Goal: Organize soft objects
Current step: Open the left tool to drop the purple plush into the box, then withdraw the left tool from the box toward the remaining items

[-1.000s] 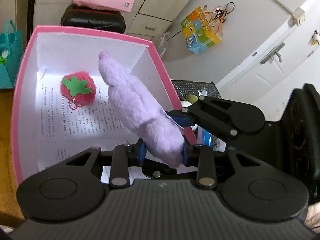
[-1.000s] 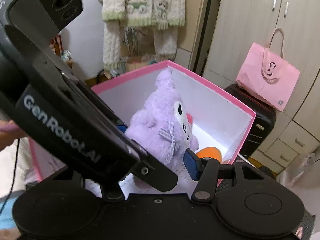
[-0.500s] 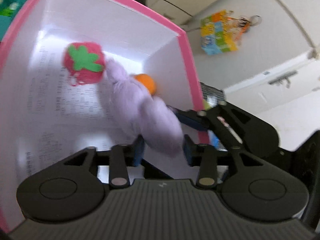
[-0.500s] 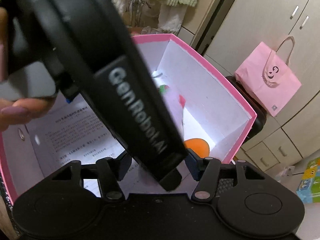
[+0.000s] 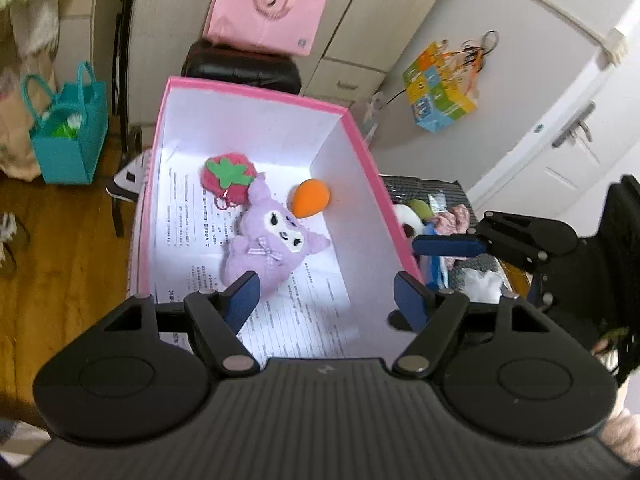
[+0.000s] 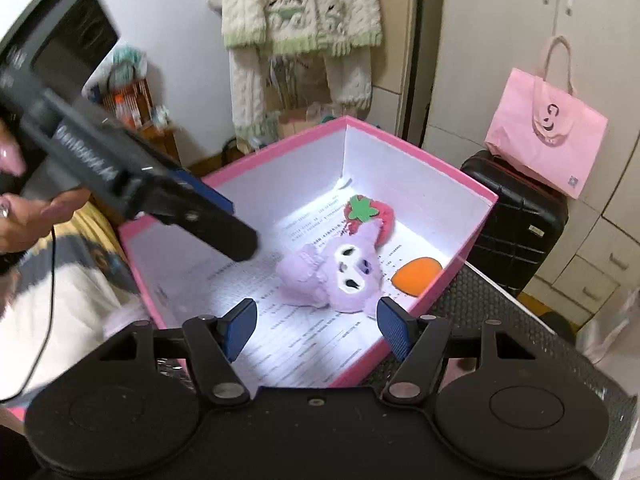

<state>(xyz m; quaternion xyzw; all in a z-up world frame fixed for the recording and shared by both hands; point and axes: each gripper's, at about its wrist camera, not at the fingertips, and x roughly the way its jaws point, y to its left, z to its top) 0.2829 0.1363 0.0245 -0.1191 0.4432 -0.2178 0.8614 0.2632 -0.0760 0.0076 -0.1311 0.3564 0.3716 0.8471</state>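
Note:
A purple plush toy (image 5: pixel 269 248) lies face up on the printed paper lining a pink box (image 5: pixel 362 148), beside a red strawberry plush (image 5: pixel 227 176) and an orange soft piece (image 5: pixel 310 198). My left gripper (image 5: pixel 327 298) is open and empty above the box's near end. My right gripper (image 6: pixel 316 326) is open and empty over the box's near edge; the purple plush (image 6: pixel 334 276), strawberry (image 6: pixel 370 216) and orange piece (image 6: pixel 416 275) lie beyond it in the box (image 6: pixel 476 236). The left gripper's body crosses the right wrist view at upper left.
More soft items (image 5: pixel 456 220) lie on a dark mat right of the box. A black suitcase (image 6: pixel 516 220) with a pink bag (image 6: pixel 548 136) stands behind the box. A teal bag (image 5: pixel 68 136) sits on the wooden floor at left. Cabinets and a door stand behind.
My left gripper held the purple plush over the box, lowered it in, then opened and pulled back. The plush now lies on the box floor. The right gripper stayed open.

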